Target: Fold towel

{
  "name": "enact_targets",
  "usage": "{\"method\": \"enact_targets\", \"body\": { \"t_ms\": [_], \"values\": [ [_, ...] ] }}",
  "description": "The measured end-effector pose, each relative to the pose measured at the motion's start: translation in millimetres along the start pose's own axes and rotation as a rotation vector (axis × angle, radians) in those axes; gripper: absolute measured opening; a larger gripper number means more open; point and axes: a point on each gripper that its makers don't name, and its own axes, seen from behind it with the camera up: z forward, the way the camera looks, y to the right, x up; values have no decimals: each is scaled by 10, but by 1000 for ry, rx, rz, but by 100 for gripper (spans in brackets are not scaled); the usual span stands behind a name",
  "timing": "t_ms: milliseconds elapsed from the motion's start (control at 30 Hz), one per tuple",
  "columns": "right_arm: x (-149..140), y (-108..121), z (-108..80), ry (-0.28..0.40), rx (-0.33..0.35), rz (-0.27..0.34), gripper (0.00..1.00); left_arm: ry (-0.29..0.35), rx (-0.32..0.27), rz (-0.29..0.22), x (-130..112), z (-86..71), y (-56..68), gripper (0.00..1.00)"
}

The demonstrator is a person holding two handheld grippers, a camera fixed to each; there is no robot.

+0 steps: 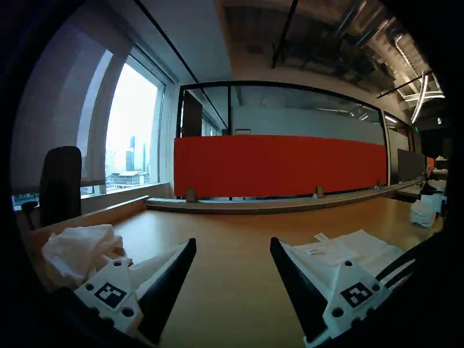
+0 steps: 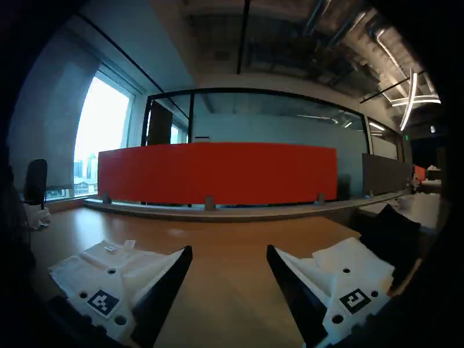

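In the left gripper view, the left gripper (image 1: 232, 242) hovers low over the light brown wooden surface (image 1: 232, 290). Its 2 fingers stand apart, with bare wood showing between them and nothing held. Near its left finger lies a crumpled white cloth towel (image 1: 78, 255), bunched in a heap at the near left of the surface. Behind its right finger lies a flat white cloth towel (image 1: 354, 246), spread out, with a small tag at its far left corner. It cannot be told whether either finger touches the cloth beside it.

In the right gripper view, the right gripper (image 2: 229, 249) is likewise low over the wood, its 2 fingers apart and empty. A flat, tagged white towel lies behind its left finger, and a folded white cloth square (image 2: 354, 255) lies behind its right finger. Just right of that square is a dark, soft-looking black object (image 2: 391, 238); what it is cannot be told.

At the far edge of the surface stands a long red divider panel (image 1: 278, 165), with glass walls behind it. A black office chair (image 1: 61, 185) stands at the far left, beside a bright tall window (image 1: 130, 133).
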Motion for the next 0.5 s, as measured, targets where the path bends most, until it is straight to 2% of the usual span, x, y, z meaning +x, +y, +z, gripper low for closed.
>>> {"method": "enact_targets", "body": {
  "t_ms": [500],
  "values": [
    [12,-12,-4,0,0,0,99,0,0,0,-2,-1,2,94]
  ]
}}
